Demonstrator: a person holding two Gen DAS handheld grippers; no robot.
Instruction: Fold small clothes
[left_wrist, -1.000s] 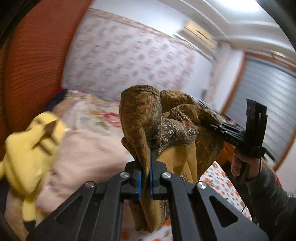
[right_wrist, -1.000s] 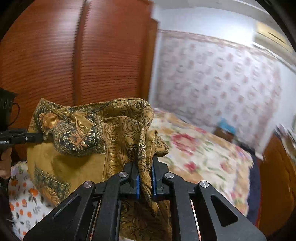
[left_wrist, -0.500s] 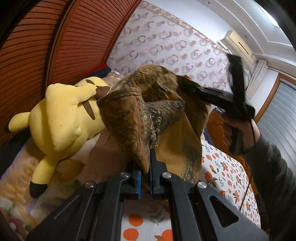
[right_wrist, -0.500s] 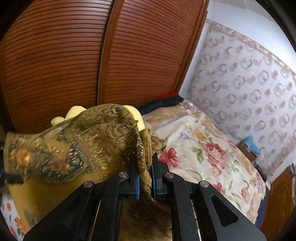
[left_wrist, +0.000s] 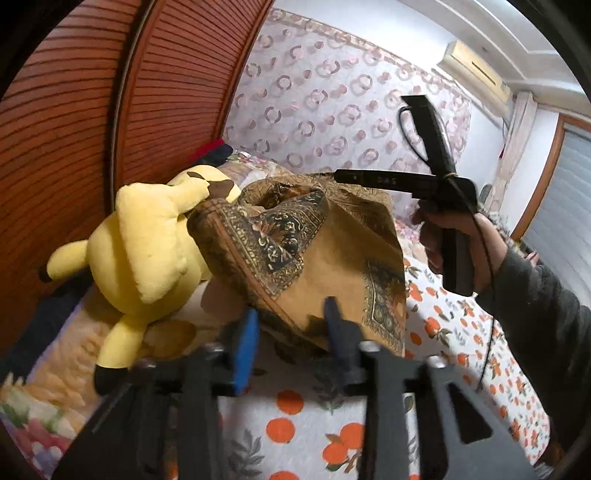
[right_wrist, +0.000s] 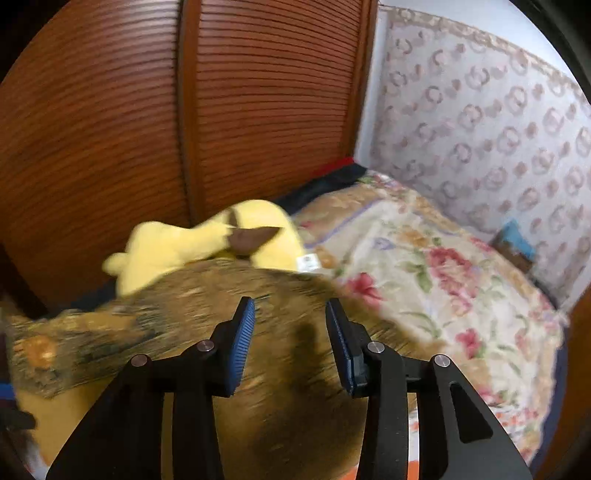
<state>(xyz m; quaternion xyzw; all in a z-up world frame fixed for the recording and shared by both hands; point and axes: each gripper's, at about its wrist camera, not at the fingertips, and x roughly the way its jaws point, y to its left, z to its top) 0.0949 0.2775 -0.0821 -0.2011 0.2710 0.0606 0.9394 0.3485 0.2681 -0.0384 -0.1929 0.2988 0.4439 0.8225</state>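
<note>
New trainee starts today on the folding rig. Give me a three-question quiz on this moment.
1. True or false: the left gripper is clamped on the brown cloth.
2. What lies on the bed beside the cloth? A) yellow plush toy B) blue bucket C) laptop
3. Fill in: the sheet under the left gripper is printed with ____.

Key: 1 false, both grippers' jaws are opening, the right gripper likewise off the cloth; 2 A; 3 oranges.
</note>
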